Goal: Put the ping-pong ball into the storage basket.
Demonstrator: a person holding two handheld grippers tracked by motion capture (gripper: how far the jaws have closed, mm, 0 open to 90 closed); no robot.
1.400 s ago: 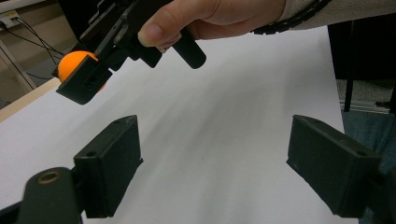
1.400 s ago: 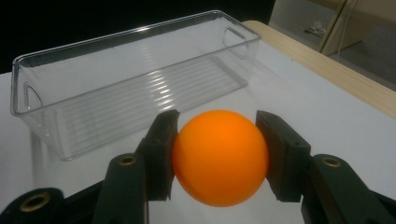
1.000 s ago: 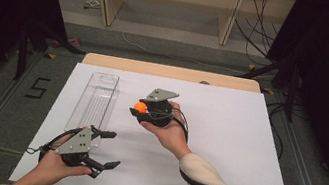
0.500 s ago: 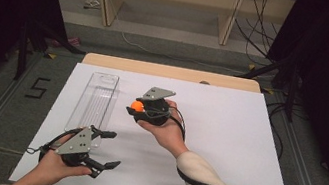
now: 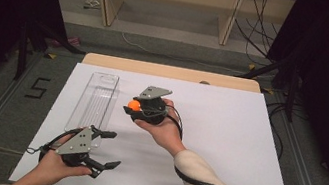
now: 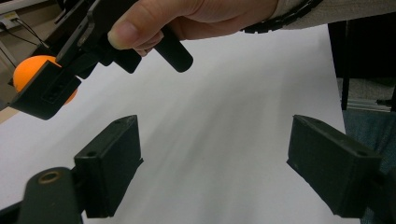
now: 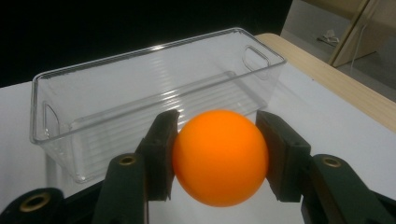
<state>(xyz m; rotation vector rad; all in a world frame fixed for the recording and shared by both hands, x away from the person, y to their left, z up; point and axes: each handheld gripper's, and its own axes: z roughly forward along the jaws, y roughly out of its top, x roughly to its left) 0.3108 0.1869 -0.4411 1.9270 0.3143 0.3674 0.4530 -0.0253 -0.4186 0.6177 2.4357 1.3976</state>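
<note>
White table: one clear bin; right gripper pinching one orange ball; left gripper spread.

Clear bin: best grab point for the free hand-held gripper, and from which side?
Probably the near short end wall of the clear bin, taken from above with one jaw inside and one outside. It stands upright and open-topped, and that wall lies closest to the open left hand-held gripper.

Table with pale wood top, edge strip showing at far side. White sheet covers nearly whole surface. Clear plastic bin, long and ribbed, rests on sheet at left, lengthwise toward far edge, empty inside.
</note>
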